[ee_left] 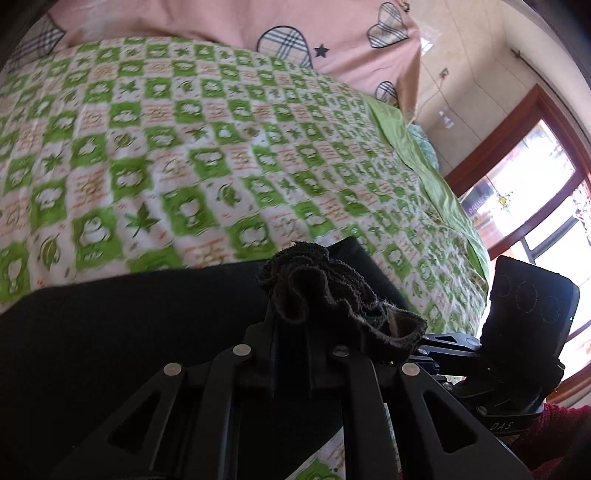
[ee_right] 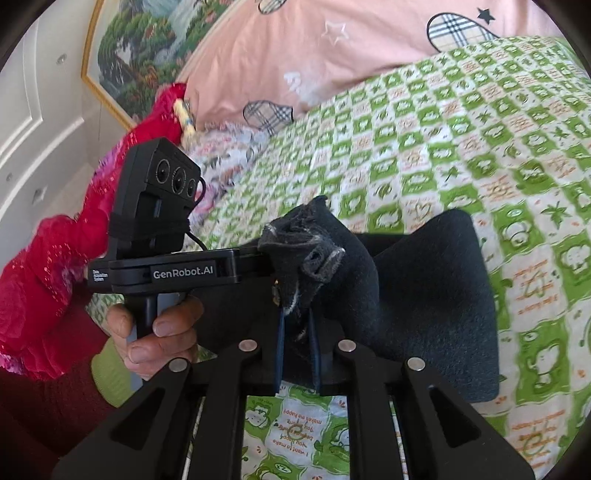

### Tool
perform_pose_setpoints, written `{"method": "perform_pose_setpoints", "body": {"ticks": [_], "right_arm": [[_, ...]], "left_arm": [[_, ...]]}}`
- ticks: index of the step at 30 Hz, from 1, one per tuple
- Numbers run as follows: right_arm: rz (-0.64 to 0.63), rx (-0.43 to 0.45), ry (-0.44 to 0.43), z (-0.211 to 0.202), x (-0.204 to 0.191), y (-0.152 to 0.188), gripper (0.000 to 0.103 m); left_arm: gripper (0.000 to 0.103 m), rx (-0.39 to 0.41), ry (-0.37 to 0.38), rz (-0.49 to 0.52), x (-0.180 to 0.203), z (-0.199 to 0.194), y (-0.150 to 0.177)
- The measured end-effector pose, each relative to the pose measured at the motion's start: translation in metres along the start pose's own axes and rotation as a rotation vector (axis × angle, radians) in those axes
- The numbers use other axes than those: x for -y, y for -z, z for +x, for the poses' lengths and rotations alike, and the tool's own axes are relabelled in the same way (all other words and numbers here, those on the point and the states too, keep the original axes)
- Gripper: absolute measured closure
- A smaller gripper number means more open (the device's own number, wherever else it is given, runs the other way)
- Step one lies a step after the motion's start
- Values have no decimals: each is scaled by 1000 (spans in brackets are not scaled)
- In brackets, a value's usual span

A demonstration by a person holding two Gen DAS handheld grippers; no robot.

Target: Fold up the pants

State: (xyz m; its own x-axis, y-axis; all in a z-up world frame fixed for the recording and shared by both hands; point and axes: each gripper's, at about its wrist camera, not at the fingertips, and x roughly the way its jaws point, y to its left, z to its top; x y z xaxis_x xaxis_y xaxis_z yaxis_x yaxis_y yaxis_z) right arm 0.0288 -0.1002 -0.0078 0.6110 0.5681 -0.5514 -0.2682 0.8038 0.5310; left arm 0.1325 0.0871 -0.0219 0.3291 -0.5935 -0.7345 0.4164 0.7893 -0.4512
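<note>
The black pants (ee_left: 110,332) lie across the green checked bedspread (ee_left: 184,147). My left gripper (ee_left: 291,325) is shut on a bunched edge of the pants (ee_left: 325,295), lifted off the bed. My right gripper (ee_right: 297,317) is shut on another bunched edge of the pants (ee_right: 306,247), with the cloth (ee_right: 436,295) draping to the right. The two grippers are close together: the right gripper's body shows in the left wrist view (ee_left: 524,321), the left one's in the right wrist view (ee_right: 162,229).
Pink pillows (ee_left: 332,26) with heart prints lie at the head of the bed. A window (ee_left: 535,192) is to the right. A red garment (ee_right: 55,258) and a framed picture (ee_right: 147,48) are to the left. The person's hand (ee_right: 155,339) holds the left gripper's handle.
</note>
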Motion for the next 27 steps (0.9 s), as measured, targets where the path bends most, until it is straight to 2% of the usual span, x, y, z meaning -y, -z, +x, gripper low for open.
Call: {"method": "perform_pose_setpoints", "body": {"ticks": [4, 9, 13, 15, 16, 17, 27], "right_arm": [[-3, -31, 0, 10, -4, 3, 82], [-19, -57, -15, 16, -11, 6, 63], [-25, -69, -32, 19, -18, 7, 62], [-34, -76, -38, 21, -23, 8, 62], [-40, -79, -43, 21, -26, 8, 62], [-46, -81, -46, 21, -29, 8, 62], [-96, -30, -56, 7, -48, -13, 62]], "left_arm": [[92, -2, -67, -54, -11, -7, 13], [91, 14, -137, -108, -20, -22, 27], [85, 44, -165, -142, -21, -39, 39], [73, 61, -183, -159, -22, -48, 45], [59, 80, -199, -176, -23, -55, 49], [51, 91, -207, -189, -24, -59, 50], [49, 173, -257, -362, -44, -103, 88]]}}
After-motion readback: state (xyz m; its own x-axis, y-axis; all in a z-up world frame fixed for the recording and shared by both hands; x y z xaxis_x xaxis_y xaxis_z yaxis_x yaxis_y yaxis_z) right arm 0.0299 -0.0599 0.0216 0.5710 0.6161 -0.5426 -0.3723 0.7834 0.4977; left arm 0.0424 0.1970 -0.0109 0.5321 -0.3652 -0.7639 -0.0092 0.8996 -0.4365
